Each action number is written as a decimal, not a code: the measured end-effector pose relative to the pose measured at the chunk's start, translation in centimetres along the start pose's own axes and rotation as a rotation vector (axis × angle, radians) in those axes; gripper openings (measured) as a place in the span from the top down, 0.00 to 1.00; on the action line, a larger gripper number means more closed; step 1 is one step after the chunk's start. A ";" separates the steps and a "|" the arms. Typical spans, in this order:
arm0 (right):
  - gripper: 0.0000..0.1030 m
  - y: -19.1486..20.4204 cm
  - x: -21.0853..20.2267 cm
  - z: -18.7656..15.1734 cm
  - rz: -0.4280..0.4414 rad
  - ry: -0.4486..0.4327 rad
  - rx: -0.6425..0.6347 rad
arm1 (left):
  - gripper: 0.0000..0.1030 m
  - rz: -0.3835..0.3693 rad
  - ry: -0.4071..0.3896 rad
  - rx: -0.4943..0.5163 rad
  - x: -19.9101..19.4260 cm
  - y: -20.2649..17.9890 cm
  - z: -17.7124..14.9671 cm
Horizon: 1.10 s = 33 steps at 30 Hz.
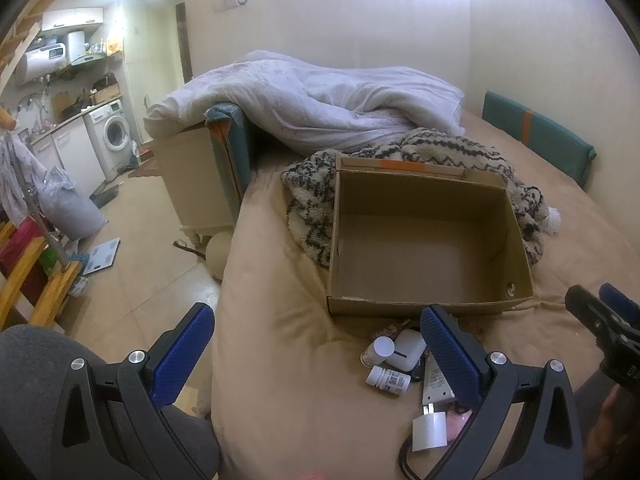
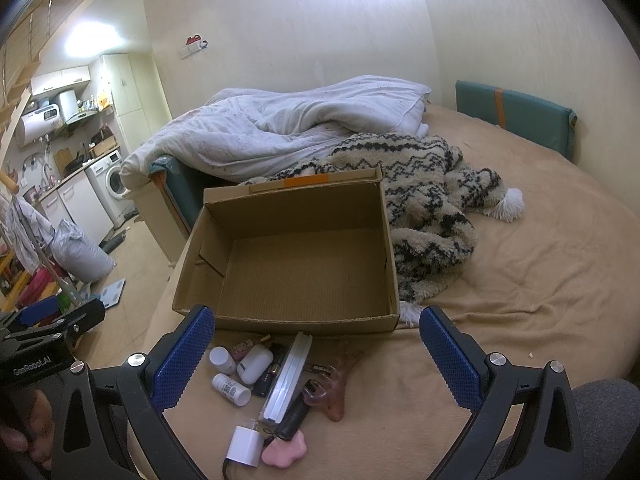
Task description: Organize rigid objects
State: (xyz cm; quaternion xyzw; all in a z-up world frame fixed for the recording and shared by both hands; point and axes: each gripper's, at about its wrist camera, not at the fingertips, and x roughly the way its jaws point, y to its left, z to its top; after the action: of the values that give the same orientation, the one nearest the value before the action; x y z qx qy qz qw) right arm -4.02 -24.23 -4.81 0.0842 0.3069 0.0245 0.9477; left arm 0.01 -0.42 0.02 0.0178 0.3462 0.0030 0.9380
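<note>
An open cardboard box (image 2: 296, 264) sits on the bed (image 2: 520, 300), straight ahead of the right gripper (image 2: 316, 356), whose jaws stand wide apart and hold nothing. Between those jaws and just short of the box's near wall lies a cluster of small items: two white pill bottles (image 2: 230, 388), a white earbud case (image 2: 254, 365), a flat white case (image 2: 287, 376) standing on its edge, a pink hair clip (image 2: 334, 384), a white plug (image 2: 244, 446) and a pink paw-shaped piece (image 2: 285, 452).

The left gripper (image 1: 320, 356) also has its jaws spread open and empty. The same cluster lies against the inner side of its right jaw, with the pill bottles (image 1: 386, 378) and earbud case (image 1: 408, 350) just inside it and the plug (image 1: 430, 430) nearer the camera. The box (image 1: 424, 240) is ahead and to the right of these jaws.

Beyond the box lie a patterned blanket (image 2: 424, 200) and a white quilt (image 2: 288, 120).
</note>
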 end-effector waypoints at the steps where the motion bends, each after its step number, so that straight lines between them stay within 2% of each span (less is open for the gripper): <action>1: 0.00 0.0 0.0 0.0 0.000 0.000 0.000 | 0.00 0.000 0.000 0.002 0.0 0.0 0.0; 7: 0.00 -0.1 0.0 0.0 0.005 0.003 0.000 | 0.00 -0.004 0.014 0.004 0.2 0.1 0.1; 9: 0.00 0.0 0.2 0.1 0.019 0.009 0.004 | 0.00 -0.019 0.041 0.011 0.6 0.2 0.4; 12: 0.00 -0.6 0.9 0.3 0.055 0.048 0.026 | 0.00 -0.039 0.085 0.023 1.6 0.3 1.0; 14: 0.00 -1.2 2.4 0.2 0.107 0.131 0.071 | 0.00 -0.025 0.116 0.036 2.5 0.4 1.4; 16: 0.00 -1.6 4.3 -0.1 0.146 0.215 0.111 | 0.00 -0.026 0.175 0.042 4.1 0.3 1.7; 19: 0.00 -2.3 6.1 -0.5 0.145 0.305 0.152 | 0.00 -0.031 0.292 0.062 7.3 -0.1 1.9; 25: 0.00 -3.4 7.3 -1.7 0.135 0.390 0.264 | 0.03 -0.163 0.603 0.120 14.4 -2.7 -0.7; 28: 0.00 -3.4 7.4 -1.8 0.126 0.420 0.276 | 0.08 -0.180 0.671 0.186 16.1 -4.7 -2.4; 31: 0.00 -3.4 7.3 -2.0 0.132 0.437 0.291 | 0.09 -0.197 0.697 0.206 17.4 -6.2 -3.1; 33: 0.00 -3.4 7.6 -2.2 0.143 0.457 0.309 | 0.19 -0.204 0.708 0.207 18.2 -6.8 -3.5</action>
State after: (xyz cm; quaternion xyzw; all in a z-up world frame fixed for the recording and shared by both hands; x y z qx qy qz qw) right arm 0.81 -26.57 -11.53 0.2415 0.5058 0.0623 0.8258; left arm 11.57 -6.81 -14.70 0.0756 0.6474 -0.1194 0.7489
